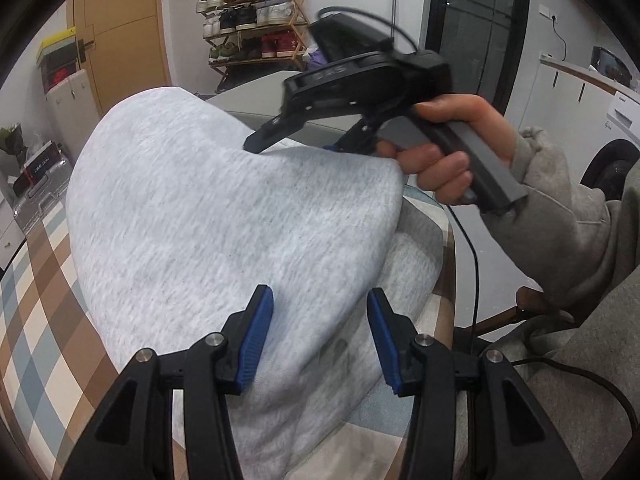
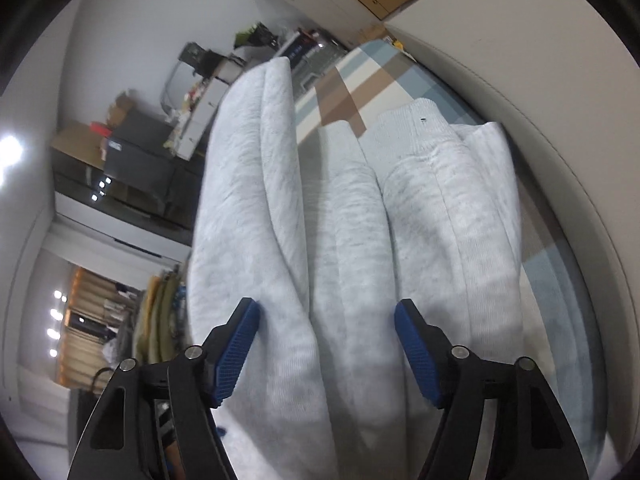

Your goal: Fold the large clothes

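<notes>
A large light-grey garment lies bunched on a table with a checked cloth. My left gripper is at the garment's near end, and a thick fold of it fills the space between the blue pads; it looks shut on that fold. A hand holds my right gripper over the garment's far edge. In the right wrist view the right gripper stands open and wide over long rolled folds of the garment, its pads not pressing on the cloth.
The table's rounded edge runs close on the right, with a chair back beyond it. A shoe rack and a wooden door stand behind. A pale curved wall borders the checked cloth.
</notes>
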